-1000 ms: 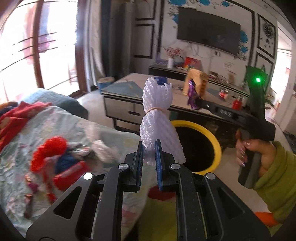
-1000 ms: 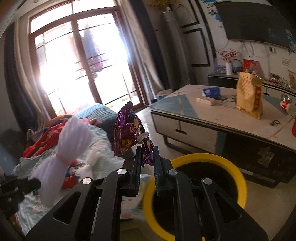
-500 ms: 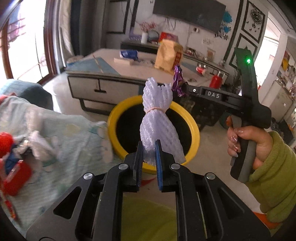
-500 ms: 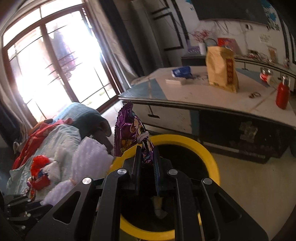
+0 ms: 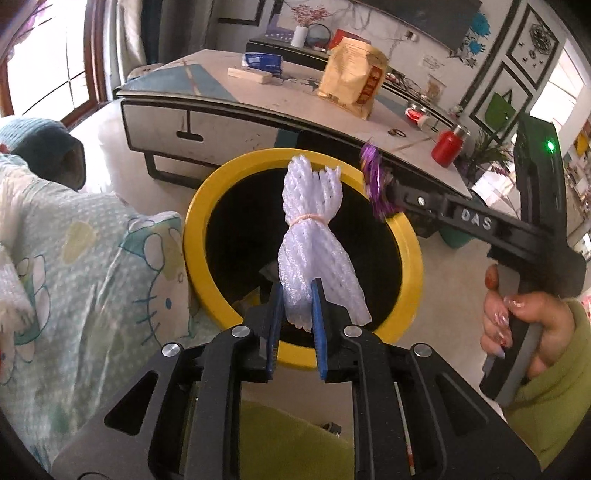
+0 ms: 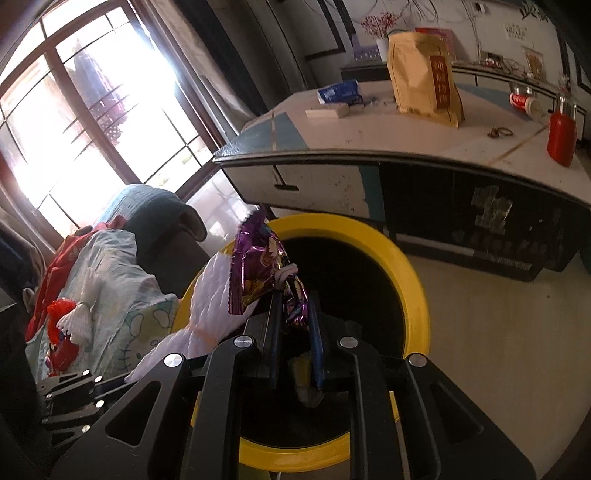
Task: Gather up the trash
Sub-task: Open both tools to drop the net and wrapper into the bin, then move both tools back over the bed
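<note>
Left wrist view: my left gripper (image 5: 297,314) jaws clamp foam net bundle (image 5: 314,240) at lower end, over yellow bin (image 5: 195,206) mouth. Right gripper (image 6: 295,332) jaws pinch purple wrapper (image 6: 258,266) above same bin. Both look light, soft, crushable; I judge release drops cleanly.

A lived-in home sitting room is showing here. A long low coffee table (image 5: 258,99) is standing mid-floor, carrying a yellow snack bag (image 5: 351,79), a red flask (image 5: 448,146) and a blue tissue pack (image 5: 263,61). Framed pictures (image 5: 532,40) are hanging on the wall, a vase of red flowers (image 6: 380,27) is sitting on a sideboard, daylight is pouring through tall wooden-framed glass doors (image 6: 92,110), and a cartoon-print blanket (image 5: 85,258) is lying over soft seating.
</note>
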{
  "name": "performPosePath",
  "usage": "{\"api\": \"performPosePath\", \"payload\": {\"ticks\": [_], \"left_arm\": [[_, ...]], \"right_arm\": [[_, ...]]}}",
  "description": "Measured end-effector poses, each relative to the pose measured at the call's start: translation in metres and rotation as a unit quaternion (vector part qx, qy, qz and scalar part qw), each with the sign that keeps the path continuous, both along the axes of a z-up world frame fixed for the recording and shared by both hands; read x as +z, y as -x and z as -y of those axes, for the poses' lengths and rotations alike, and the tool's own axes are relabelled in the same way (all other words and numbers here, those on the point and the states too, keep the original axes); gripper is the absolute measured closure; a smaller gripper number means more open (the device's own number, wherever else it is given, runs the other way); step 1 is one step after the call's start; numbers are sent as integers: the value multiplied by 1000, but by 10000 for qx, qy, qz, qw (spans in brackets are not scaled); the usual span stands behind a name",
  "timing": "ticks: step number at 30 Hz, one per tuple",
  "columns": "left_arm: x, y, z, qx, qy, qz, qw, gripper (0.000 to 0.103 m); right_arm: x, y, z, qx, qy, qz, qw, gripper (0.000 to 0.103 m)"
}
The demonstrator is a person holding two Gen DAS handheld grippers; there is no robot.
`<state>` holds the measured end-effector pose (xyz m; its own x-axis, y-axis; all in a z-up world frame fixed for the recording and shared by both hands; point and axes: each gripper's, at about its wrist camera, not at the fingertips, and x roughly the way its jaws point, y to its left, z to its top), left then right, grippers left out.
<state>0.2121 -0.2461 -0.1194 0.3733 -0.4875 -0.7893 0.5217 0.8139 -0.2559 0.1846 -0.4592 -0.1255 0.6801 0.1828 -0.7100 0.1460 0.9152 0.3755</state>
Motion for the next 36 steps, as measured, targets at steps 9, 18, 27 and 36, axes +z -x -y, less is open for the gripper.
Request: {"api": "performPosePath", "payload": {"ticks": [9,18,27,36], "left_arm": [[21,3,-36,550,445,277,9971,24],[55,24,-70,1022,530,1012,9882,11],[83,42,-112,1519,588,1506,9751,11],[99,56,-157,2055,610,1878,9585,11]], "right_arm": [[5,0,0,-176,-51,113,9998,62],[42,11,-27,28,132,702,9974,46],[73,22,-72,522,237,1133,9919,37],[83,32,-131,1262,425,1268,9829,34]]}}
